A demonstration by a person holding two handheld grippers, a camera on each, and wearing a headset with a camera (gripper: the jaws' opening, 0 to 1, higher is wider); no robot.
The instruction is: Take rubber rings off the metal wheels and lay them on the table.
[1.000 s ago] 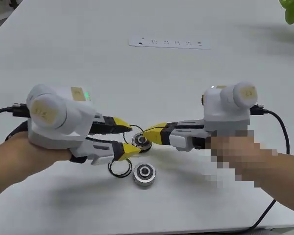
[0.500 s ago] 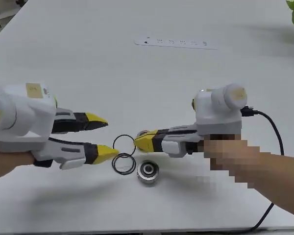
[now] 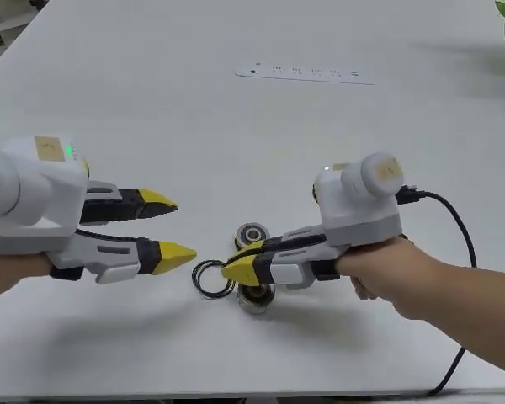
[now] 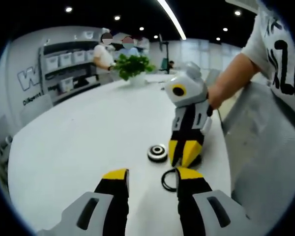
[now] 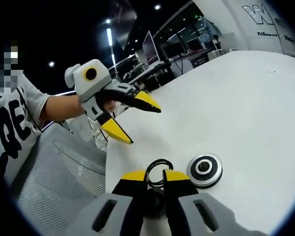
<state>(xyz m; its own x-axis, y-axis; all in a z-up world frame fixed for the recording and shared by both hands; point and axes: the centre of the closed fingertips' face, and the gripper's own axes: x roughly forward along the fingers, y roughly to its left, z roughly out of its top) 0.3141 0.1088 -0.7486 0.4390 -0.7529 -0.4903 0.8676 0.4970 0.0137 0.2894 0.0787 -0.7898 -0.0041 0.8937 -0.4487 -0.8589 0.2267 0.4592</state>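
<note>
Near the front edge of the white worktop (image 3: 236,126), black rubber rings (image 3: 209,280) lie flat and overlapping, free of both wheels. Just to their right, the right tongs (image 3: 240,269) reach in low, held by a hand (image 3: 387,269). Their yellow tips stand almost together with only a thin gap, directly over a metal wheel (image 3: 257,300) that sits partly hidden beneath them. Whether they actually pinch that wheel I cannot tell. A second wheel (image 3: 252,235) rests face up on the worktop just beyond the tips, apart from the rings. The left tongs (image 3: 167,227) hover to the left of the rings with their tips spread wide, holding nothing. Farther back on the worktop lies a white power strip (image 3: 303,73).
</note>
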